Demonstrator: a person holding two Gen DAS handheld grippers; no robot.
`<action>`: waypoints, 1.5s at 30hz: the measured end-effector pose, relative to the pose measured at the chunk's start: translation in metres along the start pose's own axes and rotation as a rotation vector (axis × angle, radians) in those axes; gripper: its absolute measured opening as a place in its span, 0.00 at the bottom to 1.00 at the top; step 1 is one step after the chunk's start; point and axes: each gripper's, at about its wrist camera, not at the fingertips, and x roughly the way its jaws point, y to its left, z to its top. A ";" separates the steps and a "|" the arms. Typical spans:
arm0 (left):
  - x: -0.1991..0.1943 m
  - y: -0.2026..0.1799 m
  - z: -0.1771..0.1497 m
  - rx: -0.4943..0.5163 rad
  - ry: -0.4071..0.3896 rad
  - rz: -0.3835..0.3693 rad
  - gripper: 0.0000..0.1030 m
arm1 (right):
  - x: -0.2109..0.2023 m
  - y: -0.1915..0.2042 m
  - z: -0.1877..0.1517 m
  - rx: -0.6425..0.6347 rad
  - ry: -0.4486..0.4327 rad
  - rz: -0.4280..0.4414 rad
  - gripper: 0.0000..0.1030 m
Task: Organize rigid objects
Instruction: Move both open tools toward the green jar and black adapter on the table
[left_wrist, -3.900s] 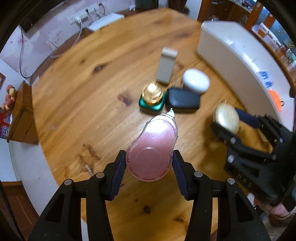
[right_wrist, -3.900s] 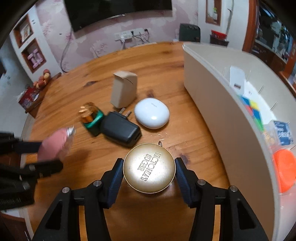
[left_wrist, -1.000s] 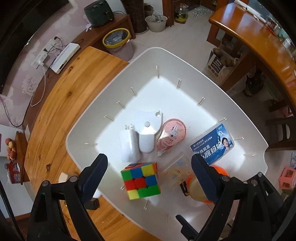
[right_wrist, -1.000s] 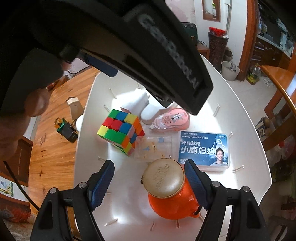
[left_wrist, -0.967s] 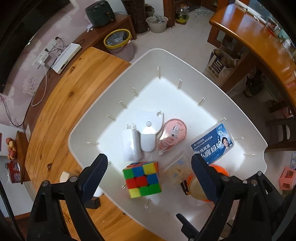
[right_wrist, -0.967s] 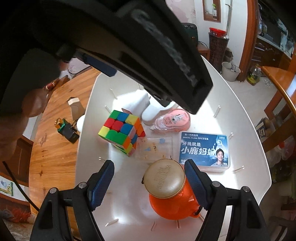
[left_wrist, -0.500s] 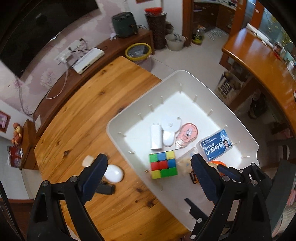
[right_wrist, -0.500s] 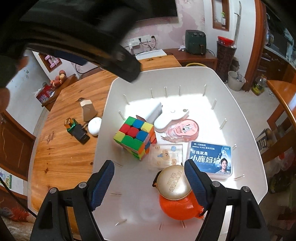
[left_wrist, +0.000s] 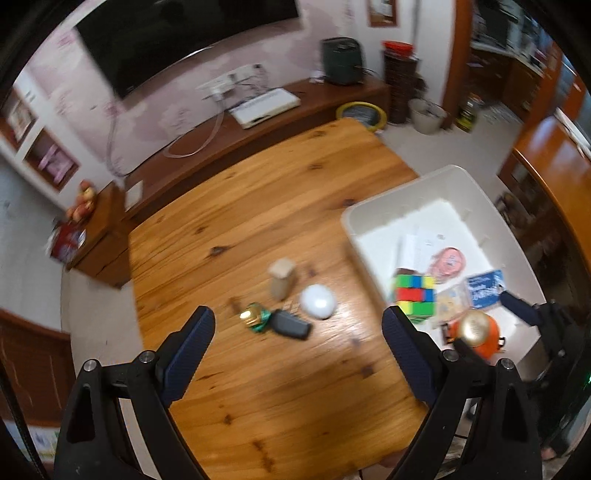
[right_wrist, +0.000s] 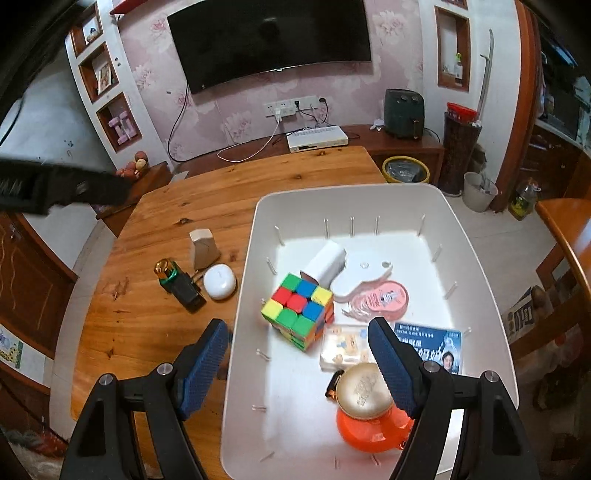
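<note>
Both grippers are open, empty and high above the wooden table. My left gripper (left_wrist: 295, 328) looks down on a tan box (left_wrist: 282, 281), a white oval case (left_wrist: 317, 301), a black charger (left_wrist: 291, 325) and a green-and-gold jar (left_wrist: 254, 316). My right gripper (right_wrist: 297, 343) hangs over the white bin (right_wrist: 240, 280), which holds a colour cube (right_wrist: 298, 309), a pink tape dispenser (right_wrist: 382, 300), a gold tin (right_wrist: 364, 386) on an orange container, a blue card box (right_wrist: 432, 345) and white items. The same four loose things show in the right wrist view, left of the bin, by the white case (right_wrist: 219, 282).
The bin (left_wrist: 360, 218) sits at the table's right edge in the left wrist view. A low cabinet with a white router (right_wrist: 317, 138), a TV and a yellow-rimmed bin (right_wrist: 405, 170) stand beyond the table. The other gripper's body (right_wrist: 62, 188) crosses the right wrist view's upper left.
Both grippers let go of the pink dispenser and the gold tin in the bin. Since then the left gripper has risen and swung left over the table; the right has risen over the bin.
</note>
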 end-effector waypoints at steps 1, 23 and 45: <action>-0.001 0.011 -0.004 -0.024 -0.001 0.011 0.90 | -0.001 0.002 0.002 0.001 -0.005 0.001 0.77; 0.099 0.105 -0.054 -0.071 0.108 -0.086 0.90 | 0.045 0.102 0.095 0.008 0.058 0.178 0.77; 0.191 0.113 -0.061 0.056 0.044 -0.307 0.90 | 0.230 0.120 0.102 0.372 0.385 0.073 0.56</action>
